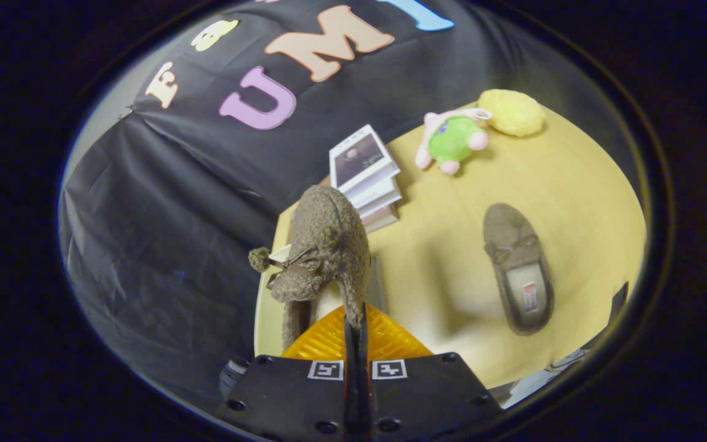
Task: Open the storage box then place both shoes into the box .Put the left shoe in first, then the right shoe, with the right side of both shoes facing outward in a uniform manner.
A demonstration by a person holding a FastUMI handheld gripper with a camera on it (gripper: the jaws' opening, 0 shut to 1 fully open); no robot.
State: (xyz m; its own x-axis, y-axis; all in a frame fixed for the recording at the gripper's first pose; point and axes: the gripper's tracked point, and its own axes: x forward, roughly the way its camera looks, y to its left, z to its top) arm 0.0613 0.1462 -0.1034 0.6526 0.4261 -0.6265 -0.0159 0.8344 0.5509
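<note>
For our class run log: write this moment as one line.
gripper: shut on held shoe | other shoe: on table

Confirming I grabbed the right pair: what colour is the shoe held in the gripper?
Fuzzy grey-brown, matching the shoe on the table. The held shoe shows clearly in the gripper view.

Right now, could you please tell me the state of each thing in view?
Claw: shut on the held shoe's rim.
Held shoe: lifted off the table, toe pointing away.
Second shoe: flat on the table, opening up, untouched.
Books: stacked, closed.
Green plush toy: lying on the table.
Yellow fluffy thing: resting beside the toy.
</note>
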